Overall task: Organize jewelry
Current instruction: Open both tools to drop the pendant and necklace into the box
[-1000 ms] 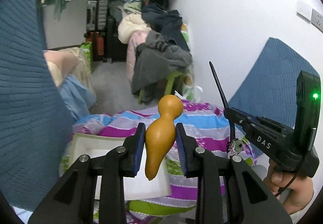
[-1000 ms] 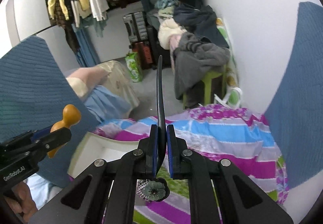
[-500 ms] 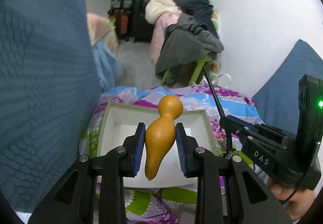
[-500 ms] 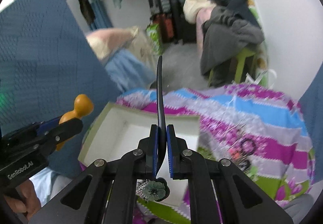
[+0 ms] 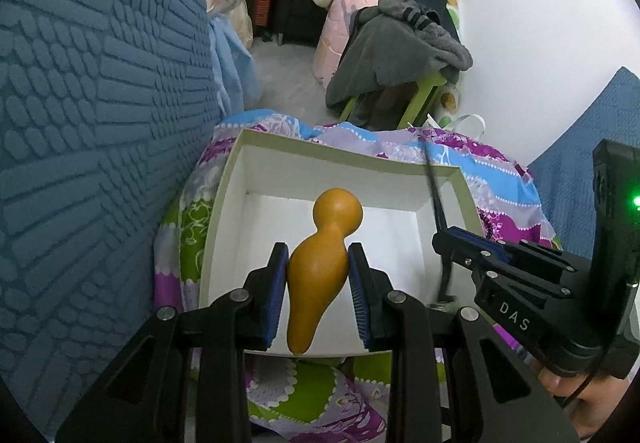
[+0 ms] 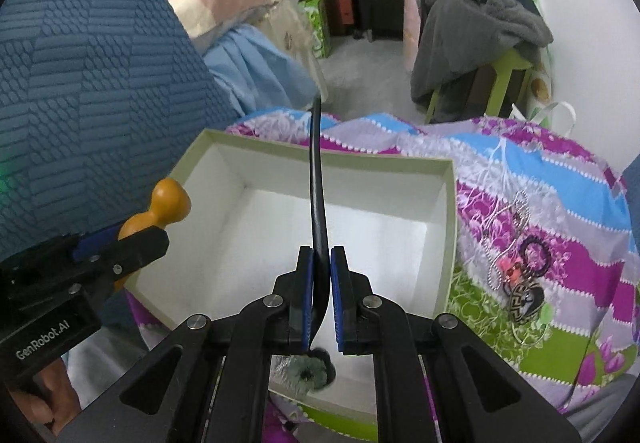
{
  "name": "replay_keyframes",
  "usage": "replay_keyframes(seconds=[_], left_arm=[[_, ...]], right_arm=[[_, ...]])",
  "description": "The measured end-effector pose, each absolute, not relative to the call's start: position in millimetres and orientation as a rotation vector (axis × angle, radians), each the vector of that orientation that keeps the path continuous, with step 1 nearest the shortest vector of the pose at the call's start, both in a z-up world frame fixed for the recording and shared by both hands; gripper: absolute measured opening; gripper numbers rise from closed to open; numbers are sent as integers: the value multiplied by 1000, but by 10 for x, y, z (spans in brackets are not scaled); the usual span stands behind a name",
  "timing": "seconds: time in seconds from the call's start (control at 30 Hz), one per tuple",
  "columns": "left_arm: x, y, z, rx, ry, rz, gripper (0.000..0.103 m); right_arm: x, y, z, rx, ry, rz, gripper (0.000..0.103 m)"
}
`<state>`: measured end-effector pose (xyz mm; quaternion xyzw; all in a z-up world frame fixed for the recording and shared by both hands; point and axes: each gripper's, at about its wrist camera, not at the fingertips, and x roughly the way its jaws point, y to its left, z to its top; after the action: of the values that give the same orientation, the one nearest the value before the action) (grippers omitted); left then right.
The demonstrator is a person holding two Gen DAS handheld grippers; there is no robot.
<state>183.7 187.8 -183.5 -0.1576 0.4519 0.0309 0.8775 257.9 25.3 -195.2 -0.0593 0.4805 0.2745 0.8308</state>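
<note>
Orange gourd (image 5: 318, 267) x1, black hairpin (image 6: 317, 203) x1, box (image 6: 450, 227) x1, tongs x2.

The right tool (image 6: 320, 299) pinches a black hair stick (image 6: 316, 187) with a flower ornament at its near end, above an open white box (image 6: 448, 227) on a striped floral bedspread (image 6: 560, 179). At left, the left tool (image 6: 120, 247) grips an orange wooden gourd (image 6: 166, 203). Chains and hair ties (image 6: 520, 267) lie right of the box.

Orange-brown gourd (image 5: 320, 267); white box (image 6: 440, 227); black hairpin (image 6: 316, 195); purple-blue-green floral cloth (image 6: 560, 179).
</note>
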Motion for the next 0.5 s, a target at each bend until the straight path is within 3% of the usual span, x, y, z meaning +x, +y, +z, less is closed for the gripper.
replay_keyframes(seconds=[0.1,0.13,0.17,0.27,0.5], left_arm=[[1815,1871,-1798,-332,934,63,32],[1810,1873,-1791,-335,932,63,35],[1793,1869,-1767,-339,927,63,45],[1742,1854,-1645,-340,890,66,67],[1631,1758,-1259,-334,824,74,70]], right_arm=[[2582,215,-1937,-117,1025,602,10],[2581,209,-1928,-117,1022,607,16],[2576,194,-1899,-118,1017,608,26],[2559,132,-1755,-111,985,617,27],[2483,-71,-1220,-104,873,628,29]])
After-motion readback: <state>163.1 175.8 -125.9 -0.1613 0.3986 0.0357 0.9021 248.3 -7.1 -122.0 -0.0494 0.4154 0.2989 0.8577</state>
